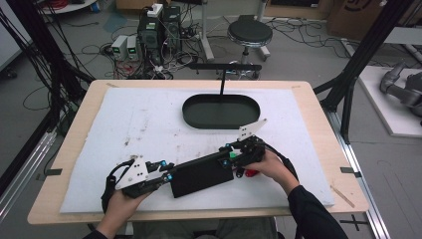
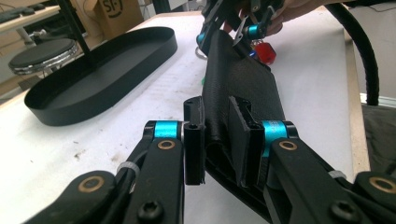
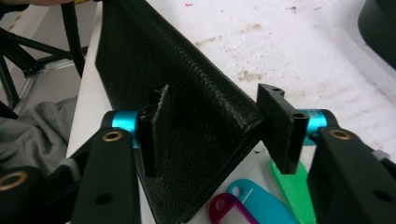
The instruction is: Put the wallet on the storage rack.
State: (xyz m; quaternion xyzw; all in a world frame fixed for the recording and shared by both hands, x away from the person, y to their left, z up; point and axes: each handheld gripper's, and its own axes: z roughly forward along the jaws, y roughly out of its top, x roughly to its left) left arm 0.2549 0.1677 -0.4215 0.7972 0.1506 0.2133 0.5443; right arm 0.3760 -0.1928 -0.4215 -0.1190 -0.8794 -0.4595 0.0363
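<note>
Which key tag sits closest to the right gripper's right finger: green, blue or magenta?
The green key tag: it lies directly beneath that finger. The blue tag and magenta tag lie further left.

I can read only "SF" printed in black on a cardboard box [image 2: 111, 11] standing on the floor beyond the counter [image 2: 56, 154].

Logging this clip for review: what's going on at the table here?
A person holds a claw in each hand and works a black leather pouch between them over the white mat. The left claw is clamped on one end of the pouch. The right claw straddles the other end; its right pad stands clear of the leather. Coloured key tags lie beneath. A black oval tray sits farther back.
</note>
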